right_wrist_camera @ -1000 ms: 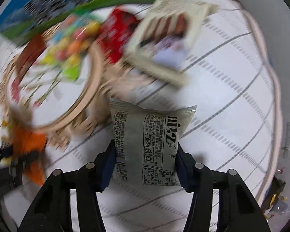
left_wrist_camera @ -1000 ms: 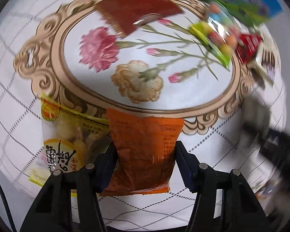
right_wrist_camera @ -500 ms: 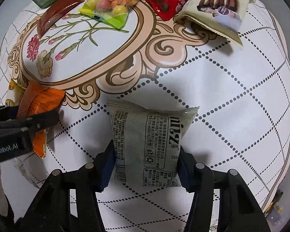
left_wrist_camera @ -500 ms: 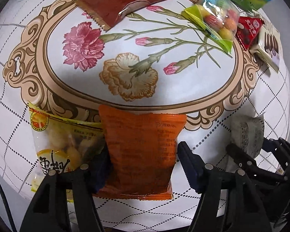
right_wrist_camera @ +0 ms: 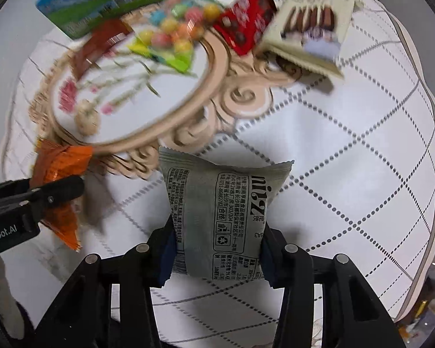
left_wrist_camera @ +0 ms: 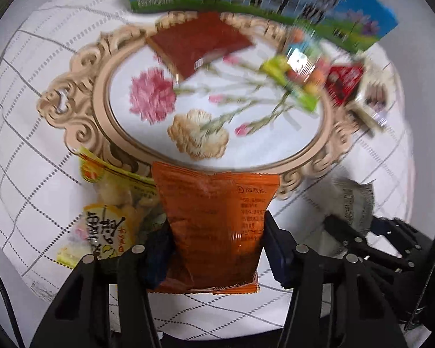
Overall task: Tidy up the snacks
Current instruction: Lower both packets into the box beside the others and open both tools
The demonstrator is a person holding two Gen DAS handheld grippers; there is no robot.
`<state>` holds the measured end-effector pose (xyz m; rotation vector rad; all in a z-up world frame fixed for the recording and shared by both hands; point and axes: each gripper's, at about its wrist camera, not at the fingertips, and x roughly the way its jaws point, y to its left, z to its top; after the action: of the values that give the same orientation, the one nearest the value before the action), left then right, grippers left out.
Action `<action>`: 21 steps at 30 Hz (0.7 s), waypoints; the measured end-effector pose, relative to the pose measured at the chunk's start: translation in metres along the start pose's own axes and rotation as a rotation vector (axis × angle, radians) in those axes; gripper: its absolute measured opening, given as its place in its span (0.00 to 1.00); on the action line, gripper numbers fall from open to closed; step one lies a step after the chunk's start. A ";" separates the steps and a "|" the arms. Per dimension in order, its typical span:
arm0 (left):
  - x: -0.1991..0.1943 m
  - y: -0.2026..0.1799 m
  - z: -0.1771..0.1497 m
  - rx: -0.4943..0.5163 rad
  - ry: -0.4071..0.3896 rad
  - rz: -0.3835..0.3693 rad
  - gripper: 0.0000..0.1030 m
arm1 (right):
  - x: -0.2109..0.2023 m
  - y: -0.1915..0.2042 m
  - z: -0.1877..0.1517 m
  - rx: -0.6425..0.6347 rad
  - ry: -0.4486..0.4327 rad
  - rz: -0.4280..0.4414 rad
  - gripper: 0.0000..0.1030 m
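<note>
Now left claw (left_wrist_camera: 216, 239) closing on orange packet (left_wrist_camera: 214, 226); table edge (right_wrist_camera: 433, 174) seemingly near.

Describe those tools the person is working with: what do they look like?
Each hand-held gripper is matte black plastic: the left and the right alike. Each has two angular fingers built from bars with open triangular gaps, joined by round silver pins. The inner pads are dark blue. Seen from the right wrist camera, the left one's side carries white lettering ending in "Robot.AI". A thin dark cable runs along the left view's edge.
</note>
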<state>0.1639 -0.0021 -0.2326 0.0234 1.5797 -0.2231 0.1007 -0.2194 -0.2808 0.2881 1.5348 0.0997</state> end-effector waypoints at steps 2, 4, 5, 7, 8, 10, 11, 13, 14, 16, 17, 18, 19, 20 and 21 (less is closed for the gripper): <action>-0.020 -0.004 0.004 -0.004 -0.031 -0.036 0.51 | -0.020 0.004 0.007 -0.007 -0.029 0.043 0.49; -0.046 -0.008 0.013 -0.005 -0.078 -0.071 0.51 | -0.050 0.012 0.021 -0.020 -0.082 0.090 0.49; -0.059 -0.011 0.018 0.000 -0.099 -0.086 0.51 | -0.062 0.013 0.026 -0.025 -0.100 0.102 0.49; -0.089 -0.010 0.043 0.012 -0.149 -0.121 0.51 | -0.095 0.023 0.053 -0.038 -0.158 0.130 0.49; -0.100 -0.012 0.052 0.015 -0.164 -0.128 0.51 | -0.113 0.026 0.067 -0.049 -0.191 0.143 0.49; -0.130 -0.012 0.075 0.026 -0.214 -0.144 0.51 | -0.131 0.031 0.090 -0.058 -0.230 0.166 0.49; -0.138 0.000 0.088 0.029 -0.230 -0.142 0.51 | -0.141 0.034 0.105 -0.067 -0.246 0.173 0.49; -0.153 0.000 0.121 0.030 -0.264 -0.117 0.51 | -0.157 0.040 0.132 -0.081 -0.287 0.170 0.49; -0.156 0.000 0.137 0.026 -0.273 -0.106 0.51 | -0.162 0.044 0.148 -0.090 -0.304 0.160 0.49; -0.159 0.007 0.172 0.008 -0.267 -0.090 0.51 | -0.162 0.050 0.191 -0.088 -0.317 0.155 0.49; -0.156 0.010 0.190 -0.005 -0.253 -0.089 0.51 | -0.158 0.055 0.206 -0.083 -0.309 0.161 0.49; -0.150 0.014 0.212 -0.027 -0.226 -0.094 0.51 | -0.154 0.058 0.225 -0.070 -0.293 0.171 0.49; -0.144 0.018 0.226 -0.037 -0.199 -0.094 0.51 | -0.148 0.061 0.244 -0.064 -0.273 0.174 0.49; -0.141 0.022 0.234 -0.048 -0.176 -0.094 0.51 | -0.139 0.063 0.261 -0.054 -0.252 0.176 0.49; -0.134 0.026 0.248 -0.064 -0.149 -0.087 0.51 | -0.131 0.059 0.275 -0.046 -0.234 0.177 0.49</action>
<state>0.4160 0.0014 -0.1042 -0.1097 1.4398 -0.2364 0.3749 -0.2276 -0.1362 0.3854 1.2719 0.2325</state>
